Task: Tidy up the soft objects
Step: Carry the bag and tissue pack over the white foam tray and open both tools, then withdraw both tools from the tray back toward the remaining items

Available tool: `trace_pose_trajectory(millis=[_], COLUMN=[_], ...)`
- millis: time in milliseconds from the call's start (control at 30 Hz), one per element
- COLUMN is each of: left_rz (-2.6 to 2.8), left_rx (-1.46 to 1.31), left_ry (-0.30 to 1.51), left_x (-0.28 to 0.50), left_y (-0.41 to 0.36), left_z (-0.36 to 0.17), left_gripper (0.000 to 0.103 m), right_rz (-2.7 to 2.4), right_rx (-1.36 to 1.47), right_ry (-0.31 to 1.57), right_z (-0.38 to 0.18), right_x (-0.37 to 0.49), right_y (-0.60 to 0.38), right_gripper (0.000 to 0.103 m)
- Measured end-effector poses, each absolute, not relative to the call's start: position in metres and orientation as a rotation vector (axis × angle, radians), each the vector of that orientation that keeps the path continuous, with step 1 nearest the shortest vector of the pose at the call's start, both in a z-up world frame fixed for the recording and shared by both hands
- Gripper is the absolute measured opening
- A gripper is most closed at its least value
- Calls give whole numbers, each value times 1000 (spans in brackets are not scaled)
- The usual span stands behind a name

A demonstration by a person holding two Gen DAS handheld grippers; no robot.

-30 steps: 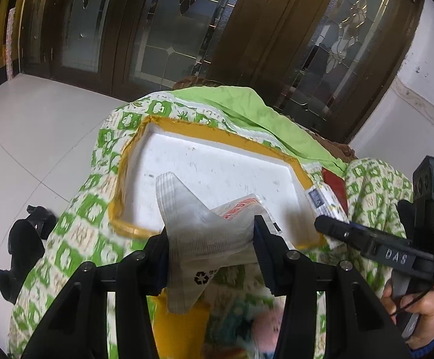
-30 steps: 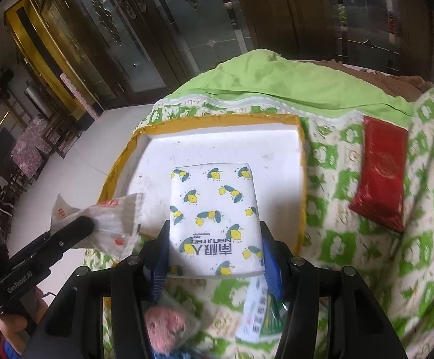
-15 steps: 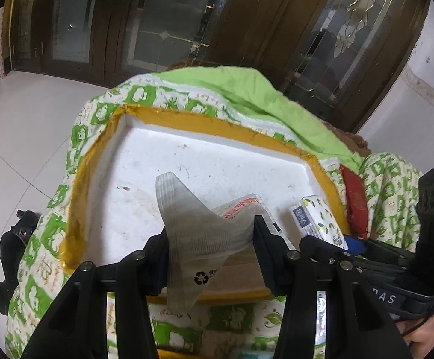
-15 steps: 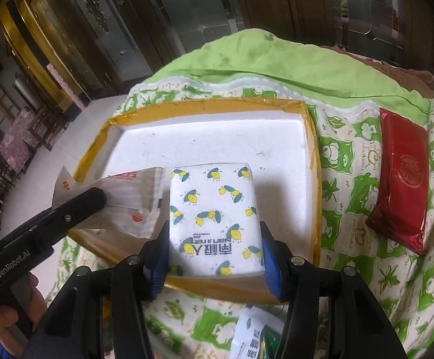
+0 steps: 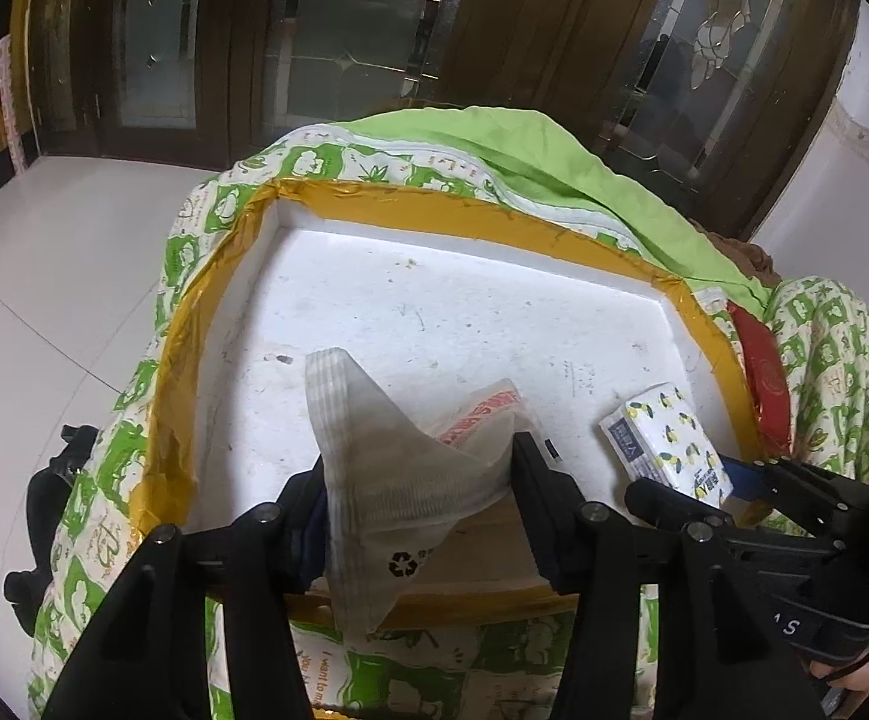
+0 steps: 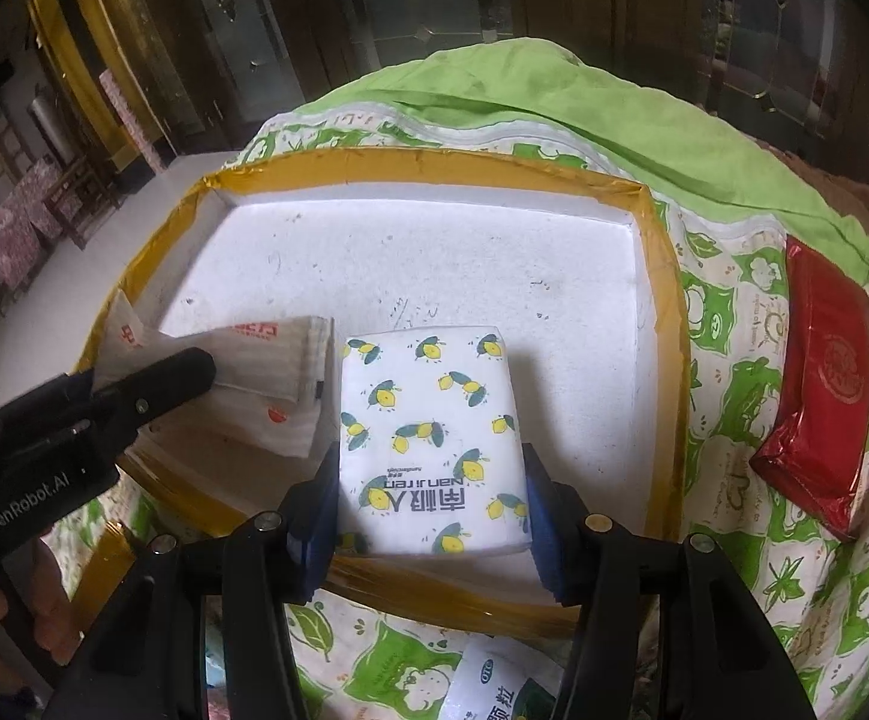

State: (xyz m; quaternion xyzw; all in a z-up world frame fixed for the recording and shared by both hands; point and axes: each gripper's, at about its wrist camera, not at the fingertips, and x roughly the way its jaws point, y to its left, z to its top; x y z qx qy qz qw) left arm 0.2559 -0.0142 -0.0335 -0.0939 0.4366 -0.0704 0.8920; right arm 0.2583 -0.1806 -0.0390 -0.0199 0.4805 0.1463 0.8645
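Left claw [image 5: 416,492] is opening, with a crumpled translucent plastic bag with red print and a recycling mark [image 5: 398,468] still between its pads, over the near edge of the white foam tray with yellow-taped rim [image 5: 386,213]. Right claw [image 6: 431,501] grips a white lemon-print tissue pack [image 6: 428,420] by its sides, low over the tray's near side. Both look light and squashy; the bag is probably slippery, so pinch mid-body. Pack reads "nanjiren"; the left claw body reads "GenRobot.AI".
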Motion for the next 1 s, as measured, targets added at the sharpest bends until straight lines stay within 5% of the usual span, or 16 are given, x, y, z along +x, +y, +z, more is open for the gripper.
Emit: trace_pose_trajectory(millis=[267, 467, 1000], left_rz=[-134, -120, -114], left_rx=[-210, -226, -225], left_ry=[909, 866, 778], left_x=[254, 245, 208], left_y=[-9, -7, -2], left_z=[-32, -21, 18], left_gripper=[65, 88, 89], right_rz=[301, 294, 329], right_rx=[-44, -39, -77], right_ry=[990, 955, 867], right_z=[-39, -32, -7], right_x=[253, 244, 202], right_y=[-181, -184, -181], right_gripper=[63, 77, 85])
